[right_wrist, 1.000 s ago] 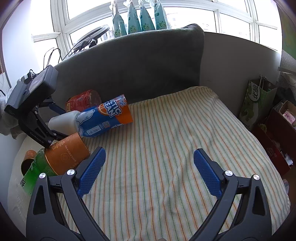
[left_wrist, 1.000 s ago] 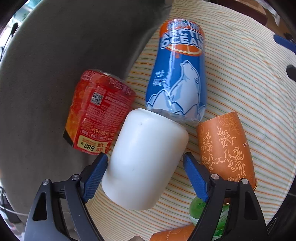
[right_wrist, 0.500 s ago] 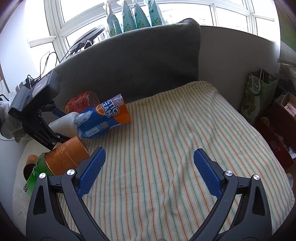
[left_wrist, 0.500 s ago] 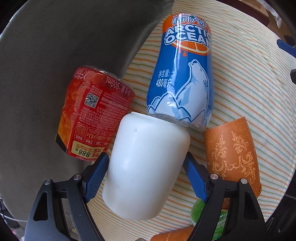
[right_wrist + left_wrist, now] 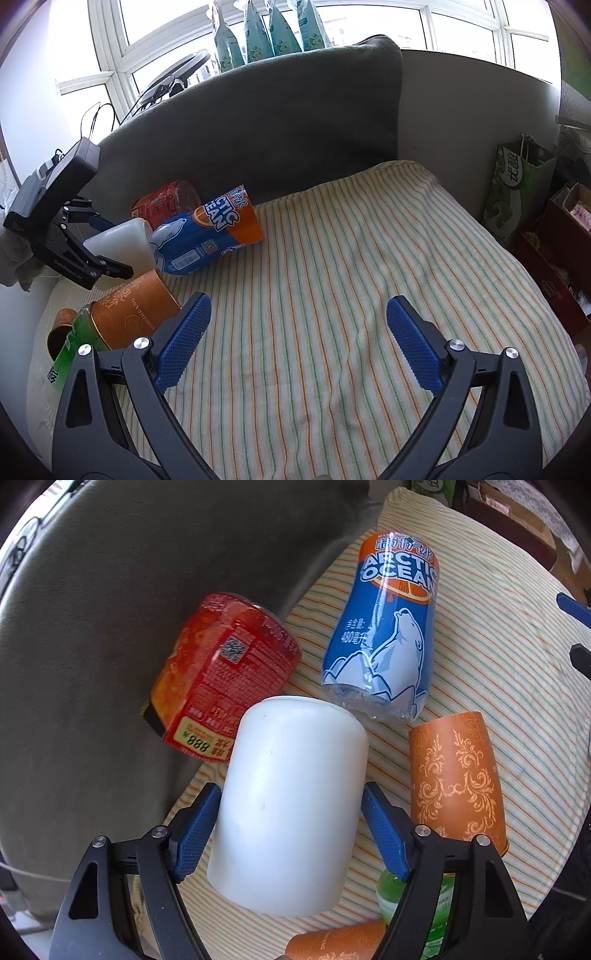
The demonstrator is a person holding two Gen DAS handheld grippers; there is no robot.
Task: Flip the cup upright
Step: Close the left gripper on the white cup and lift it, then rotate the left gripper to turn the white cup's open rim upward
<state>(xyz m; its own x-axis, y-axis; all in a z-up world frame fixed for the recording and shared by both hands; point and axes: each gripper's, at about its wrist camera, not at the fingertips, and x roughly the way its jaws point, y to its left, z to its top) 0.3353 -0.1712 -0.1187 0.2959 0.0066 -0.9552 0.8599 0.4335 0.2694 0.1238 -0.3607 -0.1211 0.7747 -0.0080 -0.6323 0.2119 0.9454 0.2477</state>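
A white cup (image 5: 291, 801) lies on its side on the striped cushion (image 5: 498, 664), closed bottom pointing away from me. My left gripper (image 5: 291, 834) straddles it, blue pads close on both sides with a thin gap on the right, so I cannot tell if it grips. The cup (image 5: 122, 245) and left gripper (image 5: 92, 254) also show at far left in the right wrist view. My right gripper (image 5: 295, 343) is open and empty above the cushion's middle (image 5: 351, 295).
A blue Arctic Ocean bottle (image 5: 388, 635), a red bottle (image 5: 221, 679), an orange patterned cup (image 5: 454, 775), a green bottle (image 5: 417, 904) and another orange cup (image 5: 332, 941) lie around the white cup. The grey sofa back (image 5: 258, 125) rises behind. Bags and boxes (image 5: 517, 192) stand at right.
My left gripper has moved forward along the white cup, so its pads now flank the cup's middle more closely. The right gripper's view has shifted slightly; its jaws stay open.
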